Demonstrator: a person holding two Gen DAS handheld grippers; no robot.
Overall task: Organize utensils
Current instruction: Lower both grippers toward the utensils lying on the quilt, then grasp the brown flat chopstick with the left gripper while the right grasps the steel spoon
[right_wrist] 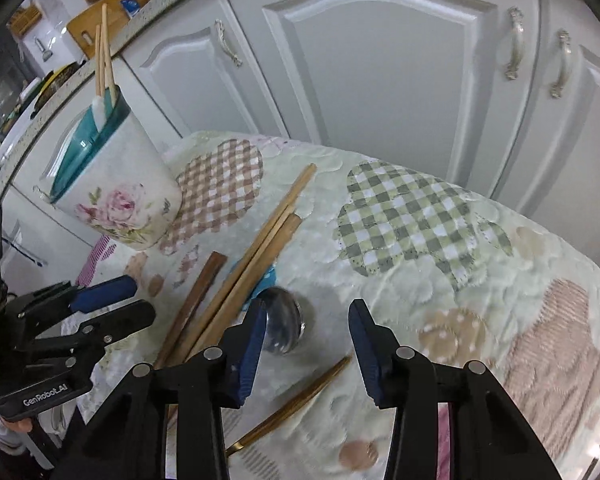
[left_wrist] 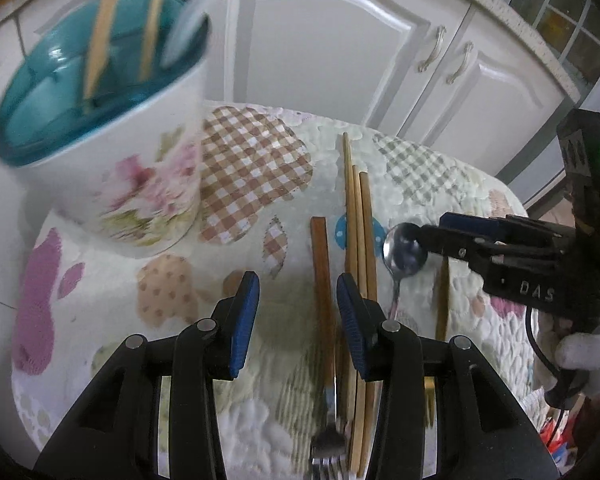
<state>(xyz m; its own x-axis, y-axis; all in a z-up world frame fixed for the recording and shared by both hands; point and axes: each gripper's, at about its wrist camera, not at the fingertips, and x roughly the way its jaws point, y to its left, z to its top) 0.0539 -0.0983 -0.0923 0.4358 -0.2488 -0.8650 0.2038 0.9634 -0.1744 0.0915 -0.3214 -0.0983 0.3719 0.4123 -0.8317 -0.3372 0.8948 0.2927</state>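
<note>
Floral white holder with teal insert (right_wrist: 116, 196), near the far left edge of the quilted patchwork surface (right_wrist: 440, 280), already contains two pale chopsticks and one white utensil. Still loose mid-surface: wooden chopsticks (left_wrist: 358, 216), dark brown stick (left_wrist: 322, 264), metal spoon (left_wrist: 404, 252), gold-coloured utensil (right_wrist: 300, 396), fork (left_wrist: 328, 440). Left tool (left_wrist: 298, 292) open and empty over the sticks; right tool (right_wrist: 308, 320) open and empty at the spoon bowl.
</note>
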